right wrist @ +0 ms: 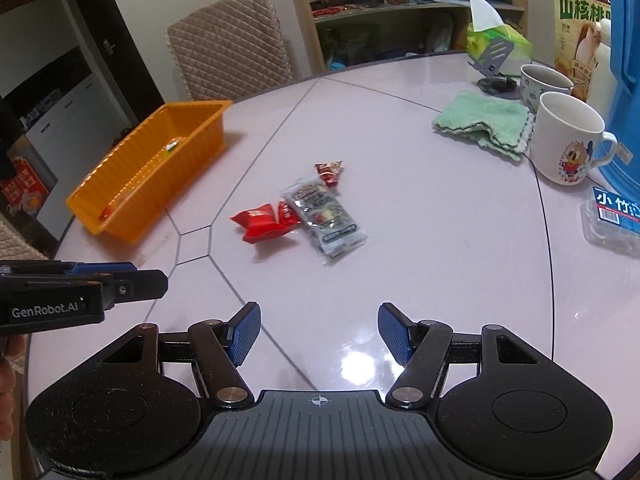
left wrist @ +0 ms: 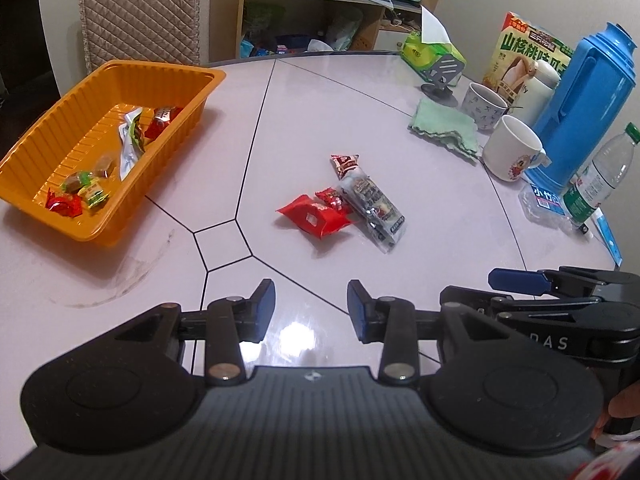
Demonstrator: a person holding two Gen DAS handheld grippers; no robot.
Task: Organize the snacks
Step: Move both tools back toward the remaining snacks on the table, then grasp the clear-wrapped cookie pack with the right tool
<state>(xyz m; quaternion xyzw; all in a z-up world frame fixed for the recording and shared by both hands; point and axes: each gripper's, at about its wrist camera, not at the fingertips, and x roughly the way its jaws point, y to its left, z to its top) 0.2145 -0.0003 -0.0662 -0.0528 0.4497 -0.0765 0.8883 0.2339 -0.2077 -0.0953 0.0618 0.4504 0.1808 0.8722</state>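
2 hand-held grippers hover side by side above a pale round table [left wrist: 360,92], each spread apart and gripping nothing: the left gripper [left wrist: 311,307] and the right gripper [right wrist: 319,332]. Ahead of them, mid-table, lie loose snacks: a red packet [left wrist: 314,216], a small red candy [left wrist: 333,198] touching it, and a long clear-wrapped bar [left wrist: 370,200] alongside. An orange tray [left wrist: 188,116] on the left holds several wrapped snacks. 2 mugs [left wrist: 512,148], a green cloth [left wrist: 444,126] and a blue jug [left wrist: 588,92] stand at right.

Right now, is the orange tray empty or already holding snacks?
Holding snacks. The orange tray has several wrapped candies and a white packet inside; the red packet and others lie out on the table.
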